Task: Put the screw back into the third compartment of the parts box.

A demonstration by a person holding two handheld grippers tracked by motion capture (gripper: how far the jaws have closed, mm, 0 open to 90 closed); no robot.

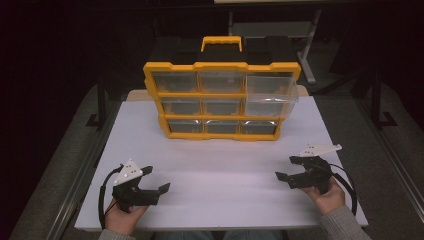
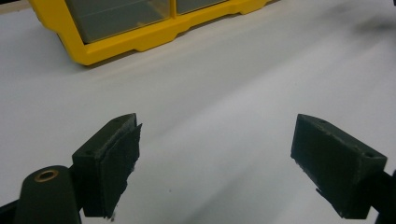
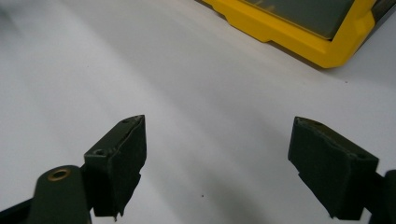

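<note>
The drawer cabinet (image 1: 222, 95) stands at the table's (image 1: 225, 165) far middle, with the left gripper (image 1: 152, 181) and right gripper (image 1: 286, 168) near, well apart.

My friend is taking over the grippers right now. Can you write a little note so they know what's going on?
Left gripper: open, holding nothing, low over the white table.
Right gripper: open, holding nothing, near the table's right side.
Yellow drawer organizer: upright at the far end of the table. Its top-right drawer sticks out; the others look shut.
Done: one drawer pulled out.
Left: probably pushing it back in or using it.
</note>
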